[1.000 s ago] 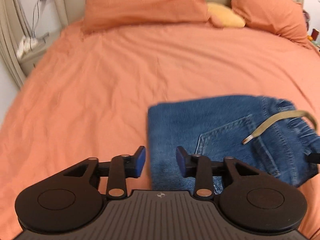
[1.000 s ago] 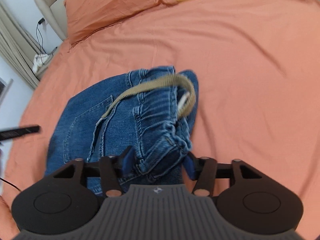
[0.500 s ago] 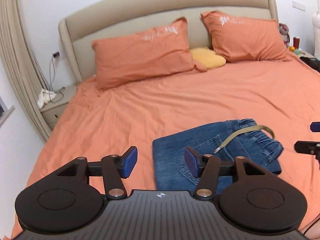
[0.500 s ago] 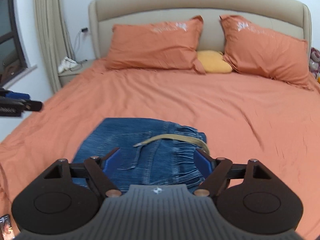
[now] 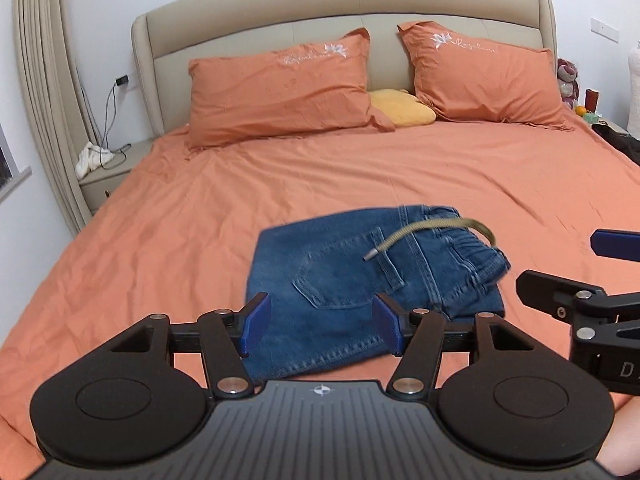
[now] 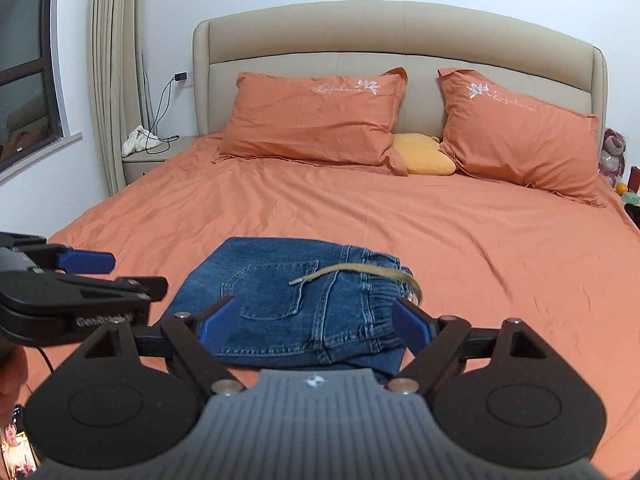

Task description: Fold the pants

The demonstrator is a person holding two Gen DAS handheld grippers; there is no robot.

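Observation:
Folded blue jeans [image 5: 360, 280] lie as a compact stack near the front of the orange bed [image 5: 280, 184], back pocket up, with a tan drawstring [image 5: 432, 230] looped over the waistband. They also show in the right wrist view [image 6: 296, 304]. My left gripper [image 5: 320, 326] is open and empty, held above and in front of the jeans. My right gripper [image 6: 316, 324] is open and empty, also pulled back from the jeans. Each gripper shows at the edge of the other's view.
Two orange pillows [image 5: 280, 88] and a yellow cushion [image 5: 400, 110] lie at the beige headboard [image 5: 340, 8]. A nightstand [image 5: 108, 172] with a white cloth and cables stands at the left. Small items [image 5: 580, 96] sit at the right. A phone [image 6: 16, 452] lies at the lower left.
Both grippers have lifted up and back from the jeans. The right gripper has let go of the waistband and opened wide. The jeans stay folded on the bed.

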